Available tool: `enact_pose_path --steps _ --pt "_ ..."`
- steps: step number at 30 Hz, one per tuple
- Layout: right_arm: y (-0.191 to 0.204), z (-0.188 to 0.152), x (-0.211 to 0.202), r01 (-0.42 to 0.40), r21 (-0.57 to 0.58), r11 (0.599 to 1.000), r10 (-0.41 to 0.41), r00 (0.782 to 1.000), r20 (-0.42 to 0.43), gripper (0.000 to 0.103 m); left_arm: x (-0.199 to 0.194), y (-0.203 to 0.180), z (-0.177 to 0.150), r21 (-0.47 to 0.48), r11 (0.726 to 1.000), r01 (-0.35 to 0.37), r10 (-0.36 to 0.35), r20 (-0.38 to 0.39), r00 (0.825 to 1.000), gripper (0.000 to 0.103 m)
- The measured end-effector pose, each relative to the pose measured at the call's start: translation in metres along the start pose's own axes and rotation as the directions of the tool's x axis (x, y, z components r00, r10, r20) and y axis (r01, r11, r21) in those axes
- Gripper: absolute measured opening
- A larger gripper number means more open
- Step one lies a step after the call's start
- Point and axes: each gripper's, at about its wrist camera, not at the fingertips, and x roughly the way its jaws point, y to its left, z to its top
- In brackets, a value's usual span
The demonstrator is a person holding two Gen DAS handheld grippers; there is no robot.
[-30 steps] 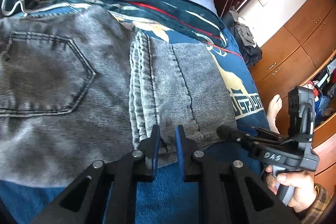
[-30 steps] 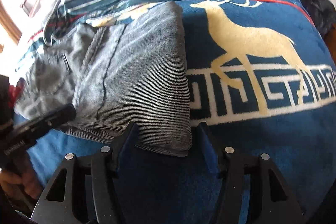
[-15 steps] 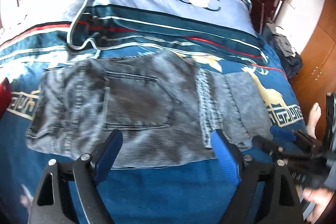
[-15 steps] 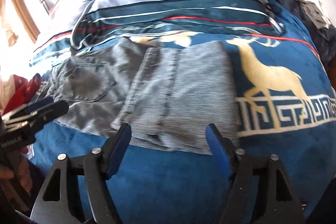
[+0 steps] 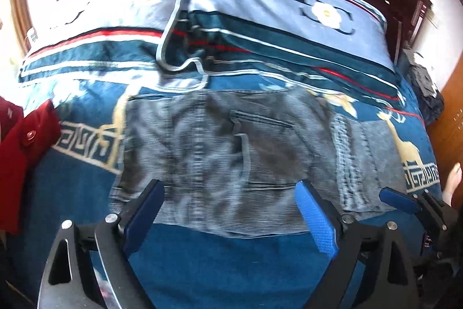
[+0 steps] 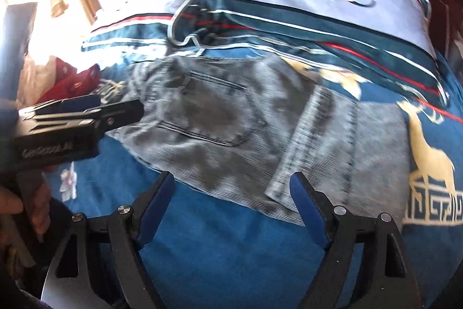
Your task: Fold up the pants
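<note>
Grey pants [image 5: 231, 158] lying folded on blue bed blanket [image 5: 231, 265], left claw [image 5: 231, 210] and right claw [image 6: 231, 201] both opening, nothing between their jaws, hovering above near edge

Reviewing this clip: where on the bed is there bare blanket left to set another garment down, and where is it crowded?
Free: the strip of blue deer-pattern blanket in front of the folded grey corduroy pants, and the patch on their folded-leg side. Crowded: striped pillows border the far edge, and a red garment sits at the waistband-side edge.
</note>
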Motion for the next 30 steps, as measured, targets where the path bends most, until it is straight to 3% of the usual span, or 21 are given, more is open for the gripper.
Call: enact_pose_path --steps 6,15,22,25,30 --pt "0.040 0.012 0.013 -0.035 -0.086 0.996 0.033 0.999 -0.021 0.082 0.005 0.058 0.009 -0.101 0.995 0.025 -0.030 -0.051 0.998 0.093" --pt "0.081 0.022 0.032 -0.096 -0.158 0.983 0.090 0.995 -0.046 0.082 0.009 0.128 0.003 -0.237 0.972 0.013 -0.030 -0.068 0.997 0.093" --pt "0.094 0.024 0.045 -0.119 -0.178 0.977 0.108 0.992 -0.071 0.082 0.023 0.139 0.005 -0.266 0.963 0.049 -0.076 -0.090 0.993 0.093" --pt "0.105 0.026 0.048 -0.179 -0.204 0.962 0.167 0.983 -0.072 0.082 0.035 0.138 0.010 -0.277 0.958 0.072 -0.104 -0.102 0.989 0.093" --pt "0.136 0.025 0.059 -0.205 -0.359 0.910 0.189 0.979 -0.080 0.081 0.054 0.137 0.019 -0.292 0.951 0.097 -0.134 -0.109 0.985 0.093"
